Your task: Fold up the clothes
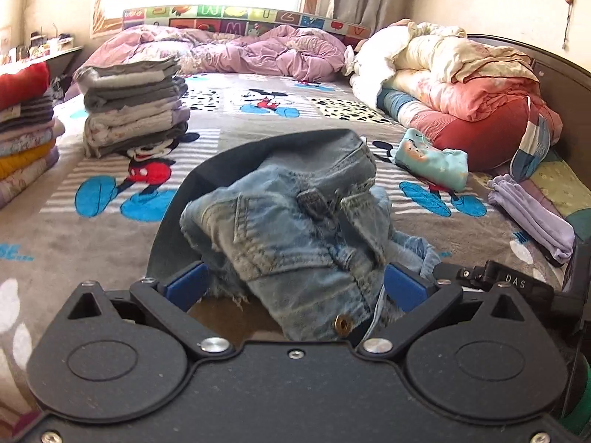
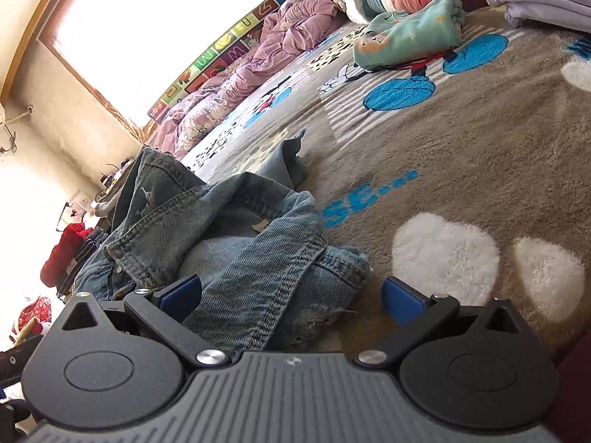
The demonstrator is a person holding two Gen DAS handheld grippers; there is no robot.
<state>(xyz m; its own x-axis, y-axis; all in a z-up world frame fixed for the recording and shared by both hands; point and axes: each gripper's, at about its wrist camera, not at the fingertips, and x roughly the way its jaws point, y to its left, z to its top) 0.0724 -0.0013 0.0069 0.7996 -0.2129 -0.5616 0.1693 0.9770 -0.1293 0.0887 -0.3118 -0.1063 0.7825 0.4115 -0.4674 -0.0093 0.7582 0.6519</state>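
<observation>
On the cartoon blanket (image 2: 480, 155), the jeans (image 1: 295, 229) lie bunched near the folded stack (image 1: 133, 107). My left gripper (image 1: 295, 284) and right gripper (image 2: 291, 295) stand spread around denim (no pinch). Next, I'd grip and flatten.

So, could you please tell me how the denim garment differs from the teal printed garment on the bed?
The denim garment is crumpled in a loose heap between both wide-set grippers' fingers; the teal printed garment lies folded, away from them. The denim is plain faded blue with a metal button; the teal one carries cartoon prints. Both rest on the Mickey blanket.
</observation>
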